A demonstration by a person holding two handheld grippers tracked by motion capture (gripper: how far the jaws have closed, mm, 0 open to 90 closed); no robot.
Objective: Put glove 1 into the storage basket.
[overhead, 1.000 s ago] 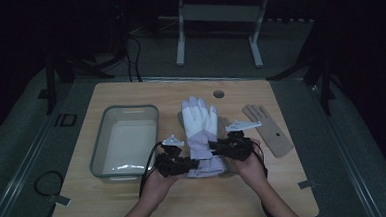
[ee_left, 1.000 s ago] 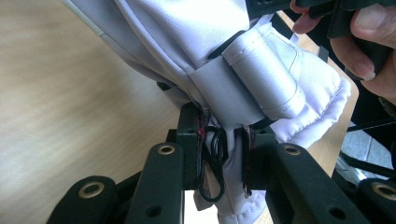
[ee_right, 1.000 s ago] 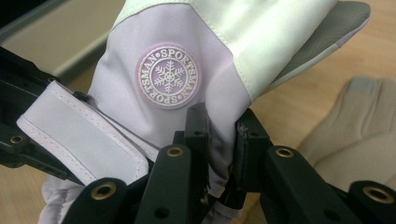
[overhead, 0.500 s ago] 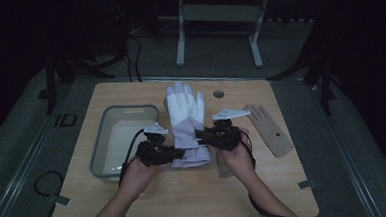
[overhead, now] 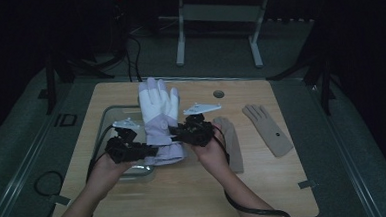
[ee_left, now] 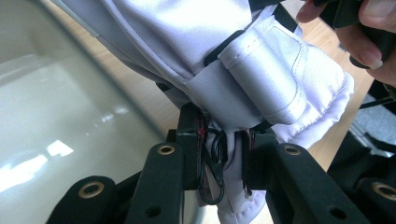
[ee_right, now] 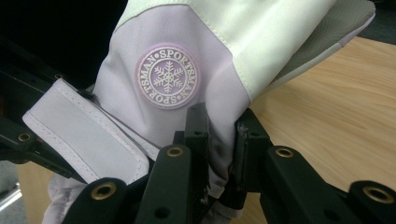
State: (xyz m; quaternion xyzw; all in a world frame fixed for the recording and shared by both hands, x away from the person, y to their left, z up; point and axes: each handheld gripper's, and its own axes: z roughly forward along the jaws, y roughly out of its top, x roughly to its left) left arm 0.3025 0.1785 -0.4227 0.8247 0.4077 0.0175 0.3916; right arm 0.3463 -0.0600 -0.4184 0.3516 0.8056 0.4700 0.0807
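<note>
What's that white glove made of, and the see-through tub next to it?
The glove looks like smooth woven synthetic fabric, white and pale lilac, with stitched seams, a cuff strap and a rubbery-looking snowflake badge; the left gripper and right gripper both pinch its cuff. The tub seems to be clear glossy plastic, perhaps glass: light reflects off it.

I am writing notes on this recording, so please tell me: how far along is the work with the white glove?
Done: both grippers are clamped on the cuff of the white glove, the left gripper at one edge and the right gripper at the other. In hand: the glove is held up, partly over the glass tray. Left: probably setting it down in the tray; two tan gloves lie on the table.
</note>
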